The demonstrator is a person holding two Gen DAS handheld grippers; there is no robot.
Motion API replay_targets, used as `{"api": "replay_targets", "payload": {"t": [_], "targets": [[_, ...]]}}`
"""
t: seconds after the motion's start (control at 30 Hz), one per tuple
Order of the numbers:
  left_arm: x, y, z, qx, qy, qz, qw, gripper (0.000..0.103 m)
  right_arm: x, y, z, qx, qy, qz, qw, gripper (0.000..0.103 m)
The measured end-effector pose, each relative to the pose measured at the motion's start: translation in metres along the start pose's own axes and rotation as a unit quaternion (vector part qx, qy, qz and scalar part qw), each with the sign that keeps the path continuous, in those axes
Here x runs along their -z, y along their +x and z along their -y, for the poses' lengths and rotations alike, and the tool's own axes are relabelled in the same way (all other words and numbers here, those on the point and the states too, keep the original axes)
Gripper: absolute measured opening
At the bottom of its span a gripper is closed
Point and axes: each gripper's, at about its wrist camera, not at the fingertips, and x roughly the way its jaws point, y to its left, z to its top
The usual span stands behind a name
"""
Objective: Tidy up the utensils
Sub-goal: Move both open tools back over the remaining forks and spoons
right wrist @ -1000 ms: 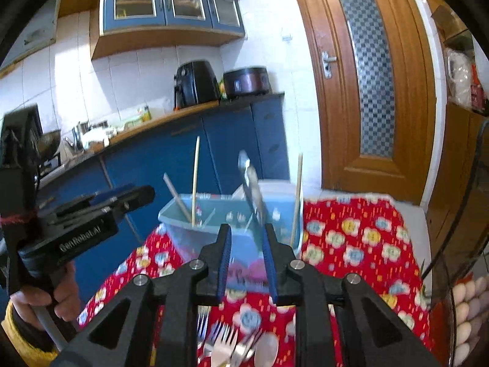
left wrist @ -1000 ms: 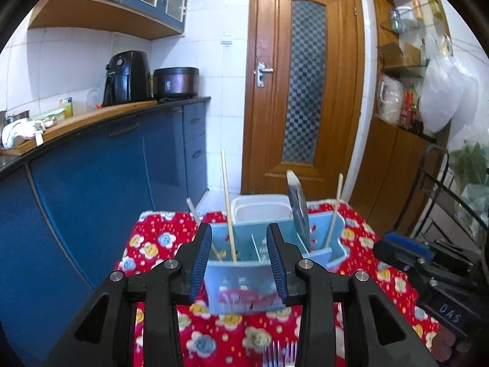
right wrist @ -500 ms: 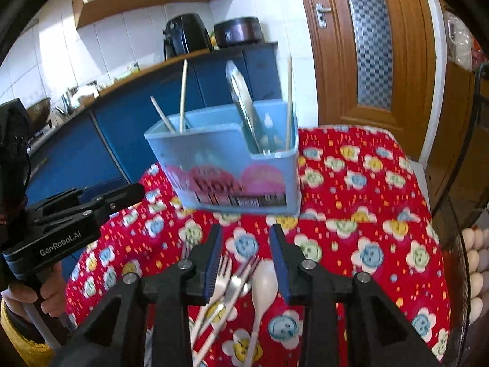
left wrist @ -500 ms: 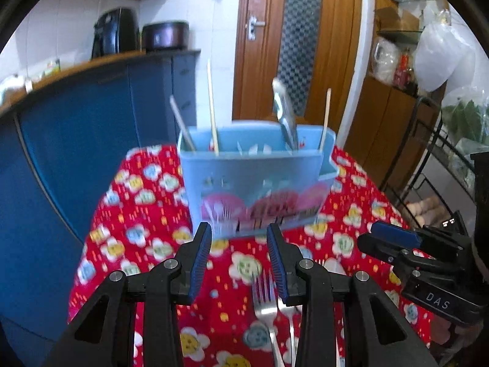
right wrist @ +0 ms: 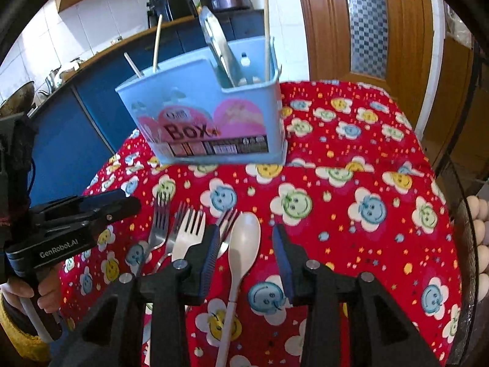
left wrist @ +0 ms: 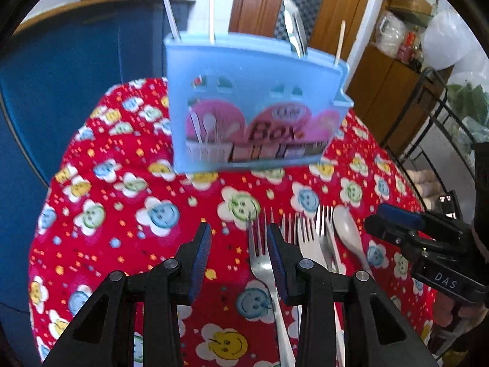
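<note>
A light blue utensil box (left wrist: 256, 104) (right wrist: 207, 116) stands at the far side of the red flowered tablecloth (left wrist: 122, 189), holding chopsticks and a metal utensil. Several forks and a white spoon (right wrist: 244, 244) (left wrist: 348, 229) lie in a row on the cloth. My left gripper (left wrist: 240, 258) is open above a metal fork (left wrist: 259, 250), its right finger beside the fork's neck. My right gripper (right wrist: 246, 257) is open with the white spoon between its fingers, not touching. A white fork (right wrist: 188, 235) lies just left of it. Each gripper shows in the other's view (left wrist: 421, 241) (right wrist: 76, 214).
Blue kitchen cabinets (left wrist: 61, 61) stand to the left of the table, a wooden door (right wrist: 360, 21) behind it. A wire rack with eggs (right wrist: 479, 229) is at the right edge. The table's near and side edges drop off close by.
Both grippers have tilted down and lowered toward the utensils lying on the cloth. The right gripper's jaws have opened wider and now straddle the white spoon.
</note>
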Motion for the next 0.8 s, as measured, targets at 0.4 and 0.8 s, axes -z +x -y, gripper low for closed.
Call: {"api": "replay_targets", "payload": {"t": [0.4,0.8], "targets": [[0.007,0.031,0.001,0.008,0.003,-0.034,0.9994,0.038,0.006,0.023,0.005,0.012,0.002,-0.050,0.999,0.039],[0.004,0.038,0.009,0.029,0.022,-0.024,0.9990,0.039,0.000,0.032,0.005,0.008,-0.019,-0.066,0.998,0.039]]}}
